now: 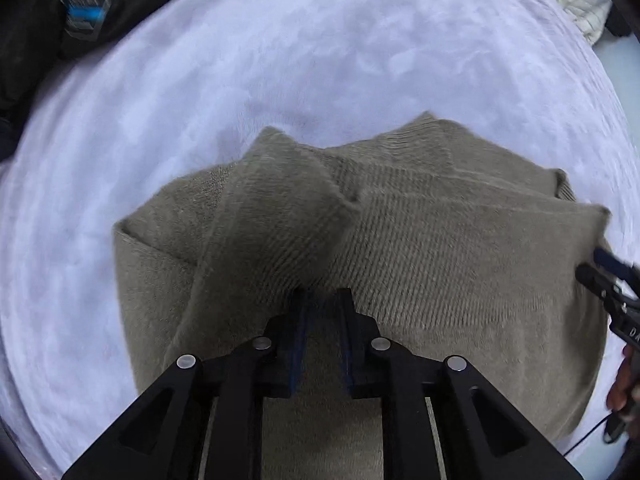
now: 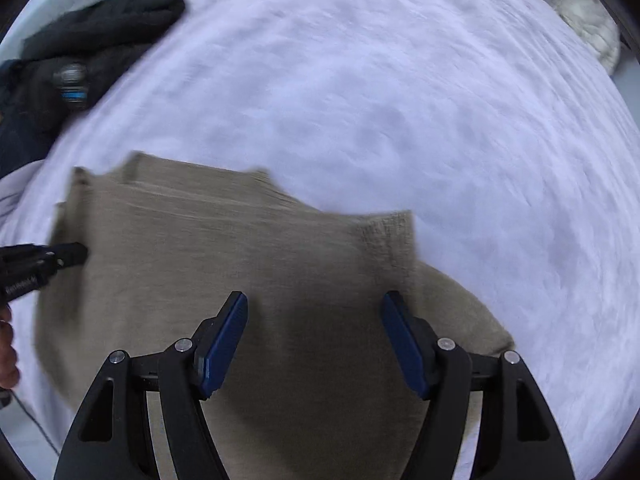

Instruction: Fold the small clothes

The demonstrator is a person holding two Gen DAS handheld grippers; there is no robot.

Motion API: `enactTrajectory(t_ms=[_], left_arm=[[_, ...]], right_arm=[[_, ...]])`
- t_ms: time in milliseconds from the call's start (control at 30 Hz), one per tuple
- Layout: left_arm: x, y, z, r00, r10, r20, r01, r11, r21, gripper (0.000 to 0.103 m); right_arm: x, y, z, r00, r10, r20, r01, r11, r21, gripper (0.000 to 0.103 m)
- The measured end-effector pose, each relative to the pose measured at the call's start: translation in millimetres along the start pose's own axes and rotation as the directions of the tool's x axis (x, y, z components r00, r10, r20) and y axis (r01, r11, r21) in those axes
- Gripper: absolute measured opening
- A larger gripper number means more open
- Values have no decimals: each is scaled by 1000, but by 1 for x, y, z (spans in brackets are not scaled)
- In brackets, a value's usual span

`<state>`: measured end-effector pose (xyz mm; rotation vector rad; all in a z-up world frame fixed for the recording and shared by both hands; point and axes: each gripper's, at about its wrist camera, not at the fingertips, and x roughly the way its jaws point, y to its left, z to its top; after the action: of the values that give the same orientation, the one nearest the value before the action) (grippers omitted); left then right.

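While pinching the taupe garment [image 1: 400, 248], left gripper [image 1: 322, 300]; right gripper [image 2: 314, 304] jaws wide above it.

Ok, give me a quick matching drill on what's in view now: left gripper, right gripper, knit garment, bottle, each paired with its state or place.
Things:
1. left gripper
2. right gripper
3. knit garment
4. bottle

States or places:
A. lying on dark clothes at the bed's edge
B. fingers spread wide above the cloth
C. olive-brown, spread on the pale blanket
D. fingers close together on a fold

Pairs: 1-D, 2-B, 3-C, 4-A
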<state>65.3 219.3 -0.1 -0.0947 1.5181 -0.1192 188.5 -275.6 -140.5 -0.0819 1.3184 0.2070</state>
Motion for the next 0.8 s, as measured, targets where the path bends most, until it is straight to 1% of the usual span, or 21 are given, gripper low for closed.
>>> enactTrajectory(t_ms=[33,100,133,167,200,233,267,300,333,400,467,500,533,567,600,633,667,700,733,767,800], left_arm=[[1,4,2,1000,-16,-9,16,1000,-16,17],[-4,8,1,999,-39,-6,38,999,-25,16],[-14,5,-5,999,-20,31,19,1000,10,3],[-25,1,-12,998,-4,66,2,999,40,0],[-41,-2,-20,992,-13,122,6,999,54,0],[-61,-2,-31,980,-39,193,30,998,47,0],[-75,-1,-40,971,-48,236,42,999,31,0],[-86,3,-49,965,-48,259,49,999,2,0],[-91,7,-57,967,-57,249,66,997,-27,0],[-89,13,-66,980,-77,184,86,995,-45,1],[-79,11,-76,991,-23,130,28,999,-38,1],[-74,7,-78,993,10,117,-6,999,-41,1],[-68,4,-84,995,27,95,-22,999,-46,1],[-59,1,-92,998,8,62,-6,999,-36,1],[-48,-3,-99,1000,-29,-11,29,1000,-2,1],[-49,-3,-107,996,-90,-23,90,996,-14,0],[-63,-2,-116,983,-180,34,182,983,-37,0],[-84,-1,-124,960,-259,109,265,963,-43,0],[-109,0,-135,927,-322,193,337,940,-48,0],[-129,1,-145,898,-361,251,386,920,-58,0],[-145,1,-155,874,-389,292,424,903,-69,3]], right_arm=[[3,-11,-3,1000,-4,-8,4,999,46,73],[1,-28,-13,998,-61,-23,63,990,123,73],[-5,-35,-21,999,-42,-12,44,987,153,73],[-13,-38,-27,1000,-29,4,28,985,167,73],[-23,-38,-34,999,-31,23,26,986,167,73],[-36,-35,-42,998,-30,48,22,988,152,73],[-45,-32,-48,998,-22,66,12,990,141,73],[-55,-27,-55,996,-7,85,-4,992,128,73],[-65,-20,-62,995,9,99,-20,994,111,73],[-74,-7,-70,994,12,108,-20,997,76,73],[-77,12,-76,994,12,109,-14,1000,18,73],[-75,22,-76,994,11,107,-10,1000,-10,73],[-73,34,-78,994,15,105,-10,999,-50,73],[-70,40,-77,994,20,103,-12,997,-76,73],[-67,49,-78,995,28,96,-18,995,-103,74],[-60,56,-79,996,32,81,-21,991,-131,75],[-51,60,-81,998,7,59,2,988,-153,75],[-43,61,-84,999,-20,36,25,987,-157,75],[-42,60,-86,1000,-24,18,27,989,-144,75],[-49,56,-90,1000,2,29,1,992,-123,75],[-60,52,-96,998,26,58,-20,994,-103,75]])
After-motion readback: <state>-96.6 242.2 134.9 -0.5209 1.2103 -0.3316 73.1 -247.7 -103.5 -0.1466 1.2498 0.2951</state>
